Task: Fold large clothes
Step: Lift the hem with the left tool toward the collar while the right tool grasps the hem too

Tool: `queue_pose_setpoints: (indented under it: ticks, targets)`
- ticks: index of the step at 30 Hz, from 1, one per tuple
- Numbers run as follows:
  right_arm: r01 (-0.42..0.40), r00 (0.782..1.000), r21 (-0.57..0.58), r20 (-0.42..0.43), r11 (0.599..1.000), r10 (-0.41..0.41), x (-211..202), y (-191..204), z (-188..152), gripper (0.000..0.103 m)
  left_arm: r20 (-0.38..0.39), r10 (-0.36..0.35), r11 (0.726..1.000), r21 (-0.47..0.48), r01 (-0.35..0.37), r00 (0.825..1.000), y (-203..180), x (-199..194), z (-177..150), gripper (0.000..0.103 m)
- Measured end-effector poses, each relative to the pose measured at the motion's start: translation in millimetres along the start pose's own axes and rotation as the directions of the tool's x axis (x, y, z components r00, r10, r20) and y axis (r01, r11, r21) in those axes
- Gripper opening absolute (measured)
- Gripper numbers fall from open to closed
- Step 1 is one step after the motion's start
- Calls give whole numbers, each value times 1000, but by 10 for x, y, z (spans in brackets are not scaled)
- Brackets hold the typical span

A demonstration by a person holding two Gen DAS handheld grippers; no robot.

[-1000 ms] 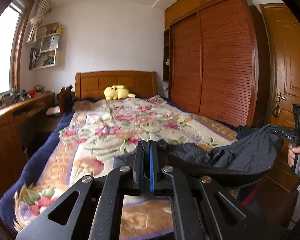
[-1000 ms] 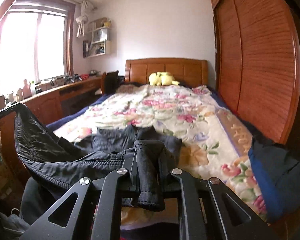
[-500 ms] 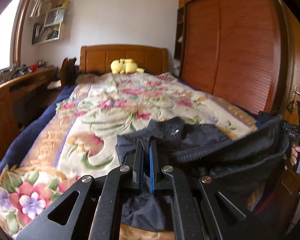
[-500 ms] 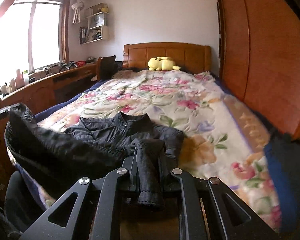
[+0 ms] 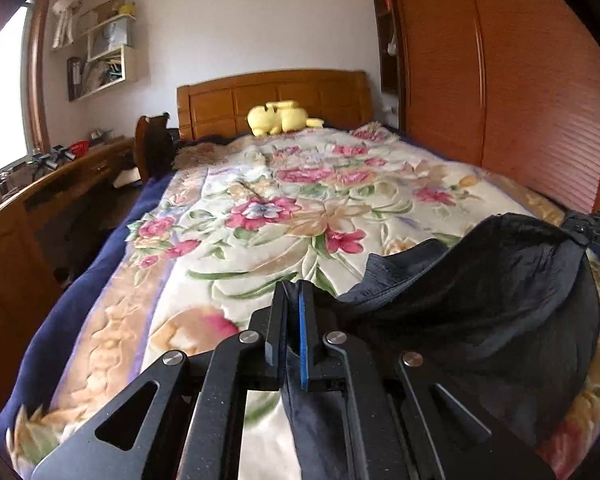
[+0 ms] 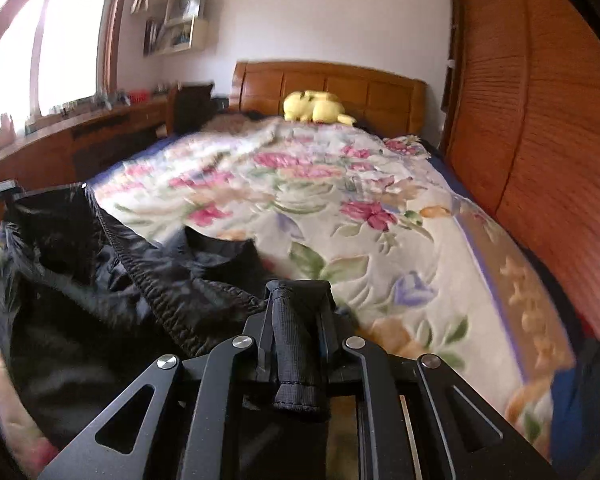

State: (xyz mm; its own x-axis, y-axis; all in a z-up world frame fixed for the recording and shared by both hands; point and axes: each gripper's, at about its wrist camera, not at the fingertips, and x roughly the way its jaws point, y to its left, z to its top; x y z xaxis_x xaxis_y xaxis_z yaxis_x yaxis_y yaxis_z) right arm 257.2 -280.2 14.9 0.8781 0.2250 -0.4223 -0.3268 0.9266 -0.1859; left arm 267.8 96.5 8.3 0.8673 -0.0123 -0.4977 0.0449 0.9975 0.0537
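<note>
gripping the black jacket (image 5: 480, 300), left gripper (image 5: 294, 292) and right gripper (image 6: 296, 292) clamped; garment's shape hidden.

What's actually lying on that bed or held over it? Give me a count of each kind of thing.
Black jacket, held between the two grippers: 1
Yellow plush toy by the headboard: 1
Floral blanket covering the bed: 1
Handheld grippers, left gripper and right gripper, each clamped on the jacket: 2
Total: 5

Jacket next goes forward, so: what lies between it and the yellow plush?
Only bare floral blanket between jacket and plush, in both wrist views.
</note>
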Motion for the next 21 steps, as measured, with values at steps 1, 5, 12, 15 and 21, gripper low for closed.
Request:
queue_pose_setpoints:
  ticks: [1, 5, 12, 15, 21]
  targets:
    - [13, 1000, -9, -23, 1000, -13, 149, 17, 37, 14, -9, -7, 1000, -10, 7, 1000, 8, 86, 16, 5]
    - [40, 996, -14, -81, 999, -41, 586, 32, 171, 14, -35, 9, 1000, -12, -9, 999, 24, 449, 119, 5]
    - [115, 992, 63, -64, 991, -111, 927, -40, 612, 17, -67, 82, 996, 34, -80, 994, 44, 954, 508, 5]
    - [164, 980, 53, -127, 985, -156, 1086, 46, 635, 32, -174, 59, 998, 31, -54, 983, 46, 1189, 486, 8]
    - [169, 982, 71, -96, 983, -162, 853, 101, 574, 79, -194, 35, 999, 30, -30, 980, 51, 1031, 303, 31]
